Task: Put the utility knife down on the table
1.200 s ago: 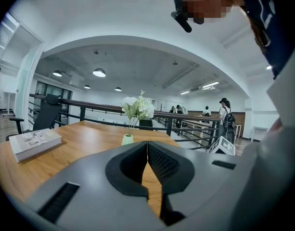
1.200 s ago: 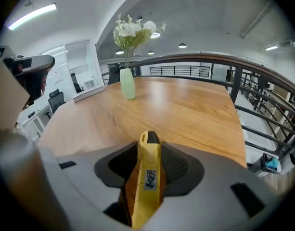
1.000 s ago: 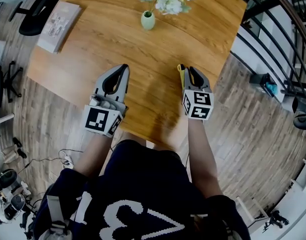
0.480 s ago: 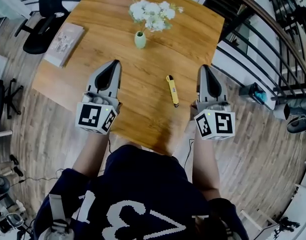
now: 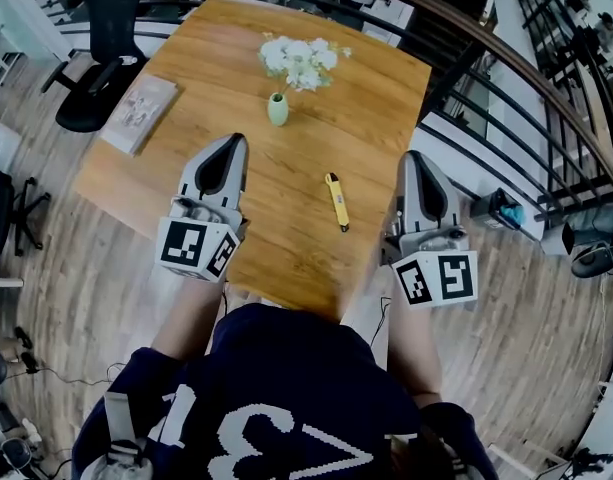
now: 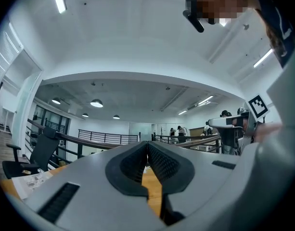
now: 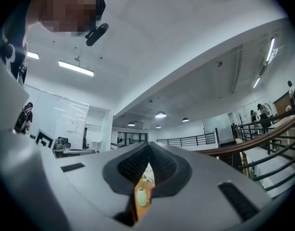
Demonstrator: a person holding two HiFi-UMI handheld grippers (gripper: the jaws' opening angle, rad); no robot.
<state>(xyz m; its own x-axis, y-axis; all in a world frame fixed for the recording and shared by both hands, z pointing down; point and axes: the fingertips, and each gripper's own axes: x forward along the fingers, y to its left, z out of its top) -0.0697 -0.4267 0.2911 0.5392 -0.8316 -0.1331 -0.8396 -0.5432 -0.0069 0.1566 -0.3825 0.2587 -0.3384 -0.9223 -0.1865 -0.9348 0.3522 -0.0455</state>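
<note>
Head view, with both gripper views. The utility knife [image 5: 337,201] lies flat on the wooden table [image 5: 376,98], in the open space between the two grippers and touching neither. It is nearer the right gripper [image 5: 413,156], just to the left of that gripper's jaws and slightly closer to the person than their tips. It is well apart from the left gripper [image 5: 231,140], off to the right of its jaws. The knife's yellow body runs roughly parallel to both pairs of jaws, with its dark end pointing away from the person. In the left gripper view, the left gripper's jaws are pressed together at the tips with nothing between their ribbed pads [image 6: 159,159]. Only a strip of tabletop shows through the gap behind them. In the right gripper view, the right gripper's jaws are likewise clenched tip to tip and empty. A small green vase [image 7: 141,196] is framed in the gap below their meeting point. In the head view this vase [image 5: 277,109], holding white flowers [image 5: 301,58], stands ahead of both jaw pairs, closer to the line of the left jaws. A book [image 5: 138,114] lies to the left of the left jaws, near the table's edge. Each gripper carries its marker cube [image 5: 194,248] at the rear, on the person's side.
</note>
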